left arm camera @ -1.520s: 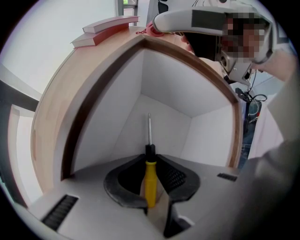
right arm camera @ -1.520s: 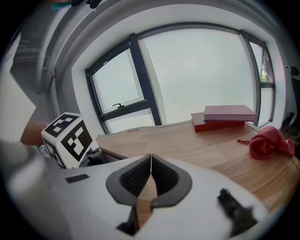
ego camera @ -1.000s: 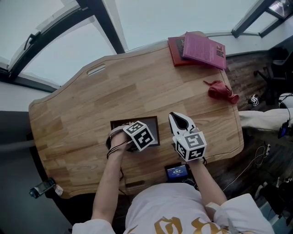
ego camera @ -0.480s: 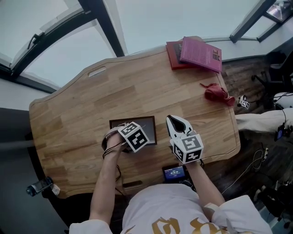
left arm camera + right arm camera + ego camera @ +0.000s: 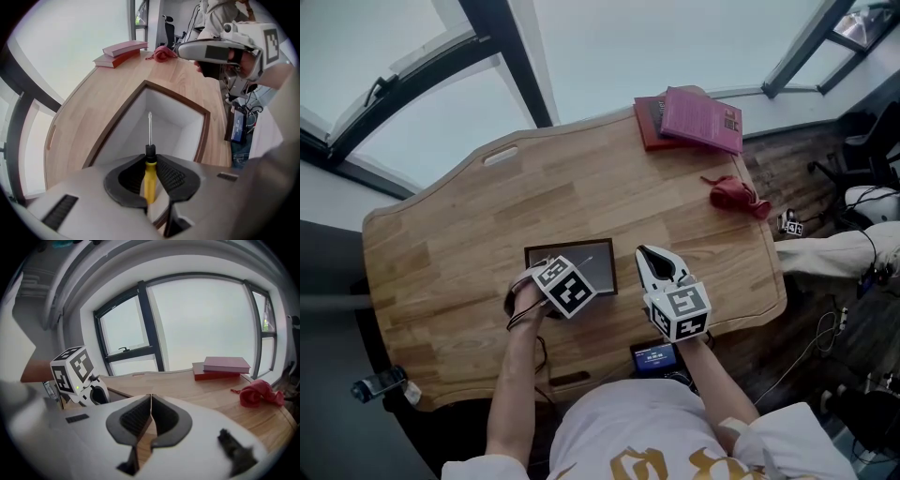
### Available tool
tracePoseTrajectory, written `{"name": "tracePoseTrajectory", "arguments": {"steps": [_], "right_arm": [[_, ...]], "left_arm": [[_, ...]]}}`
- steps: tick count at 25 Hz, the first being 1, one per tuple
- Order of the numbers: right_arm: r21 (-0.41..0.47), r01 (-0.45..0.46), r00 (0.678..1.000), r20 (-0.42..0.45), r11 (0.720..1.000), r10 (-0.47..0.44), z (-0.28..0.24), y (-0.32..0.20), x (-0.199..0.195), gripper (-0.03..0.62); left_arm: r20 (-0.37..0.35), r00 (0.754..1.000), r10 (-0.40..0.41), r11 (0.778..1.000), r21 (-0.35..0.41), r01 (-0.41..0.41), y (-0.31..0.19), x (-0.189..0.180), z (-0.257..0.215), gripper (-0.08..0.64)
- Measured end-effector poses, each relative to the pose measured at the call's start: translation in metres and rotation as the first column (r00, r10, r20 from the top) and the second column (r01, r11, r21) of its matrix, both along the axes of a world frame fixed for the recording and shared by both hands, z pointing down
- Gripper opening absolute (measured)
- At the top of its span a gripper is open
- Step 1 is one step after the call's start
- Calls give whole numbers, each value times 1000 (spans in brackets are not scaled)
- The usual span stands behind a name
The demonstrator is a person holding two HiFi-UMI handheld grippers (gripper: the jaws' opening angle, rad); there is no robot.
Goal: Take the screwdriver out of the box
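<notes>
The screwdriver [image 5: 149, 168] has a yellow handle and a thin metal shaft that points down into the box. My left gripper [image 5: 150, 176] is shut on the handle and hangs straight down over the open box [image 5: 206, 117], a brown-rimmed box with white inner walls. In the head view the box [image 5: 598, 271] lies at the table's front middle, with the left gripper [image 5: 555, 291] over its left half. To the right of the box my right gripper [image 5: 652, 261] hovers with its jaws shut on nothing; in its own view the right gripper [image 5: 151, 414] points across the table.
Two red books [image 5: 689, 117] lie stacked at the table's far right corner, and a crumpled red cloth [image 5: 731, 195] sits near the right edge. A small device with a blue screen [image 5: 656, 356] hangs at the front edge. The wooden table [image 5: 469, 225] has a slot handle at its far left.
My left gripper has risen over the box with the screwdriver in its jaws. My right gripper has lifted a little and drifted slightly left.
</notes>
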State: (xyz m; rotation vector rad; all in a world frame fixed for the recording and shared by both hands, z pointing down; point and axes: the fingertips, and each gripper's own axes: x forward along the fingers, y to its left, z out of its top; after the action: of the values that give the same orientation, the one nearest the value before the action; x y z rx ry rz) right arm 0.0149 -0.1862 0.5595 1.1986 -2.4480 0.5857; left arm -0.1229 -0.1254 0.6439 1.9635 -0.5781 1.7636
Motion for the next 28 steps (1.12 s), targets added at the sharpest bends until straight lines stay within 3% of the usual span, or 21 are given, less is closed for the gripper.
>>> {"name": "tracePoseTrajectory", "arguments": {"steps": [7, 13, 18, 28], "right_arm": [[41, -2, 1000, 1, 999, 2, -18, 6, 0, 32], [62, -8, 1000, 2, 998, 8, -27, 16, 3, 32], [80, -7, 1000, 5, 997, 7, -36, 22, 4, 32], [126, 7, 1000, 16, 992, -9, -58, 38, 3, 32]], "left_arm": [[-40, 997, -62, 991, 112, 66, -4, -5, -18, 78], [-115, 984, -136, 965, 211, 158, -9, -12, -33, 78], [-170, 969, -177, 944, 249, 216, -7, -13, -45, 78], [-316, 905, -284, 859, 335, 387, -7, -17, -79, 78]]}}
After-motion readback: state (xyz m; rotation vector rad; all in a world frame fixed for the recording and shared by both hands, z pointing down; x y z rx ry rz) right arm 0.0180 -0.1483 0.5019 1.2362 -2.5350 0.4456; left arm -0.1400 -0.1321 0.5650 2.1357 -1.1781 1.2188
